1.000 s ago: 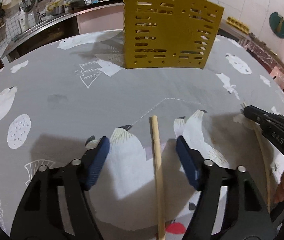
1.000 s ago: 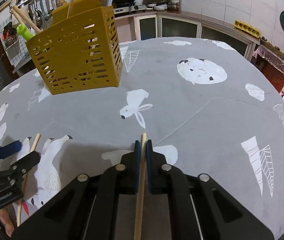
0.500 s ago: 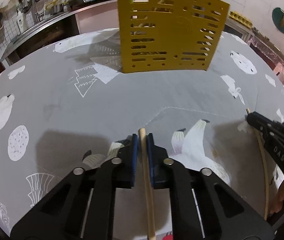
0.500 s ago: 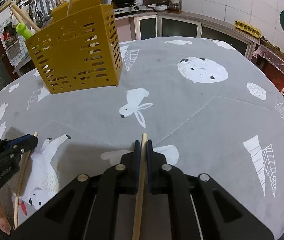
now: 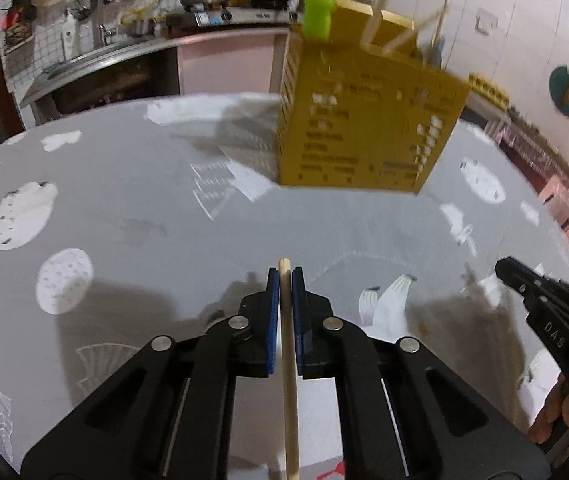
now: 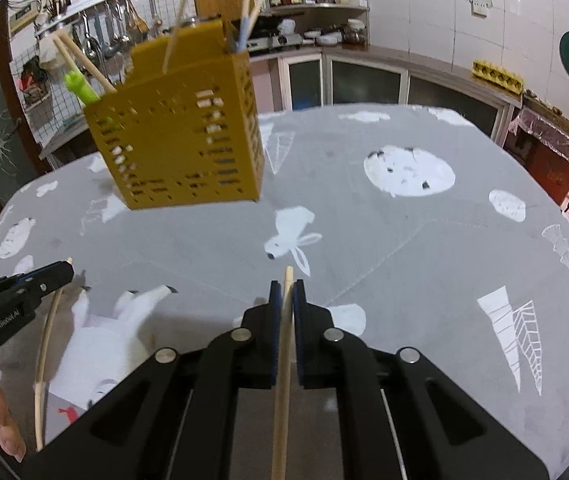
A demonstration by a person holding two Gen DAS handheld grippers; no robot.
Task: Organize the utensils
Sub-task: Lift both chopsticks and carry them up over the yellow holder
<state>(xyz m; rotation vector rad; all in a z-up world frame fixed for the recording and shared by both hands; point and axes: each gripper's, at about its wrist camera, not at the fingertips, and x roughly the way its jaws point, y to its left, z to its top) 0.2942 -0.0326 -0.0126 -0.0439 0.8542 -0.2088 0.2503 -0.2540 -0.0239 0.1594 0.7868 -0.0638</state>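
Both chopsticks [image 5: 288,360] now lifted, level.

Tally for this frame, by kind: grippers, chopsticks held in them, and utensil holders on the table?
Grippers: 2 (left gripper, right gripper)
Held chopsticks: 2 (left chopstick, right chopstick)
Utensil holders: 1 (yellow holder)
Total: 5

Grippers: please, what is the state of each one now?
Left gripper: closed, holding a wooden chopstick.
Right gripper: closed, holding another wooden chopstick.
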